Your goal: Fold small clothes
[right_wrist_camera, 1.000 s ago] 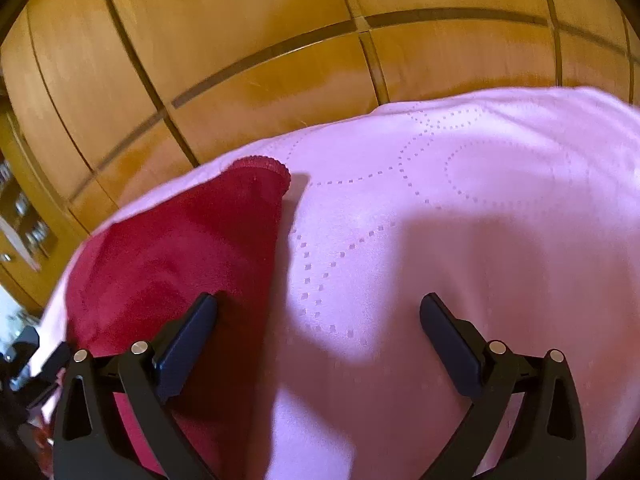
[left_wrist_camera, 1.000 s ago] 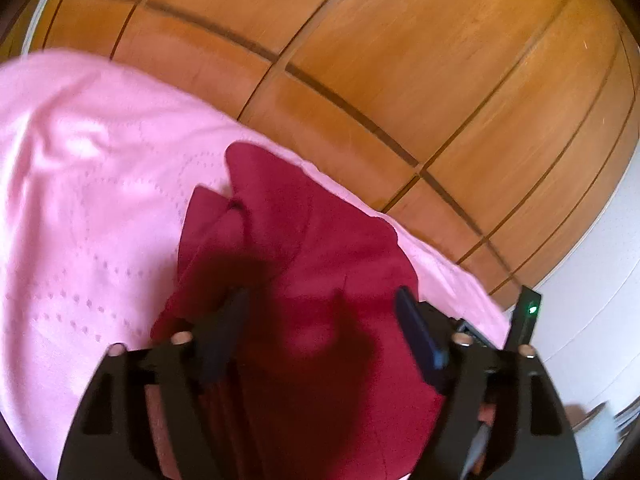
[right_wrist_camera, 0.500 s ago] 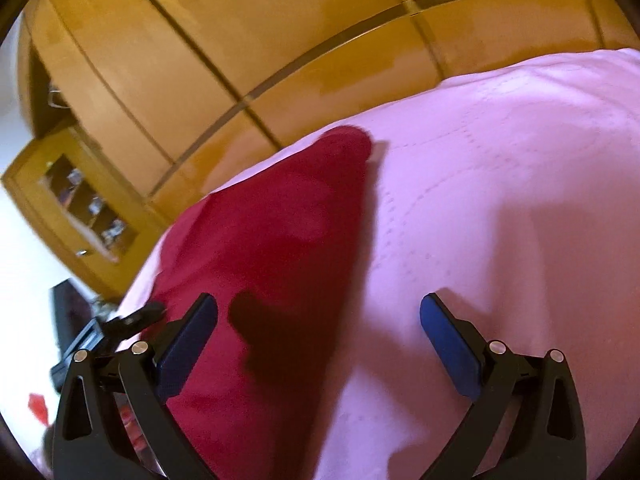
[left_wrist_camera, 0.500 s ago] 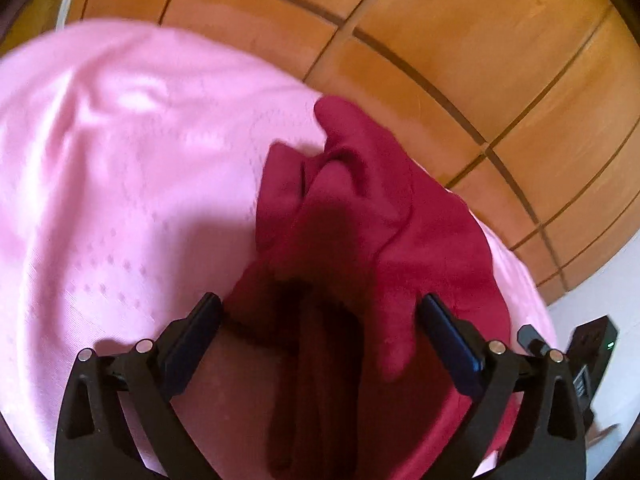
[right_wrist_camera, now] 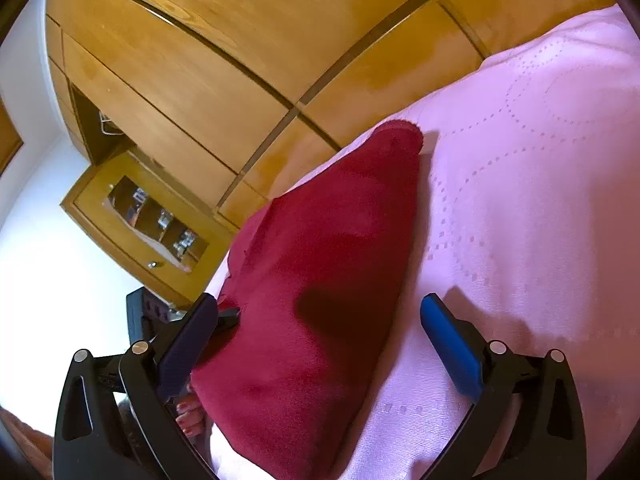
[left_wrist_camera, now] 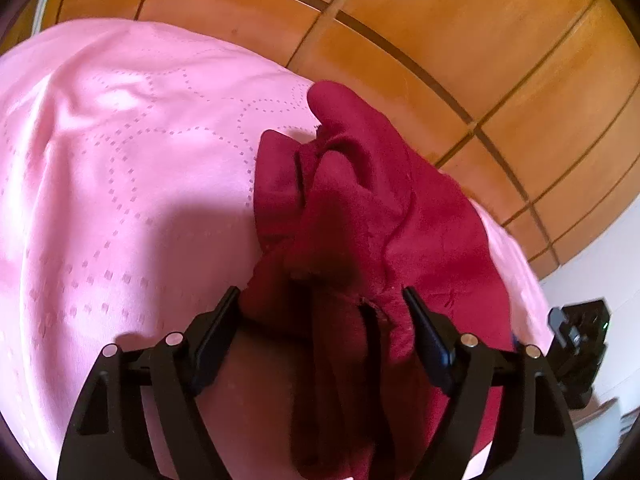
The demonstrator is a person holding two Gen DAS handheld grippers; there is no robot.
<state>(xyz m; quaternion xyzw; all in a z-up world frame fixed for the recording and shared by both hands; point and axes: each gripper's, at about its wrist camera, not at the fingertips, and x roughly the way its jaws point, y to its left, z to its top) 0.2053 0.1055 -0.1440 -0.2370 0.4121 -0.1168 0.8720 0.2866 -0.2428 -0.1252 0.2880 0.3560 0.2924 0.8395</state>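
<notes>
A dark red garment (left_wrist_camera: 360, 200) lies crumpled on the pink bedspread (left_wrist_camera: 120, 160). My left gripper (left_wrist_camera: 322, 300) is low over its near end. Its jaws are closing with a bunch of the cloth between them, and the pads sit at the bunch's edges without squeezing it. In the right wrist view the same garment (right_wrist_camera: 332, 220) looks smooth and tapers to a far corner. My right gripper (right_wrist_camera: 320, 320) stands open astride the wide near part, the pads apart from the cloth.
A wooden wardrobe (left_wrist_camera: 440, 20) rises just behind the bed. A glass-fronted wooden cabinet (right_wrist_camera: 156, 220) stands at left by a white wall. The bedspread (right_wrist_camera: 520, 200) stretches away to the right. A person's fingers (right_wrist_camera: 192, 420) show under my right gripper's left finger.
The left gripper dipped toward the garment, its jaws widened and then narrowed around the bunched cloth. The right gripper swung left, so the garment now lies between its fingers.
</notes>
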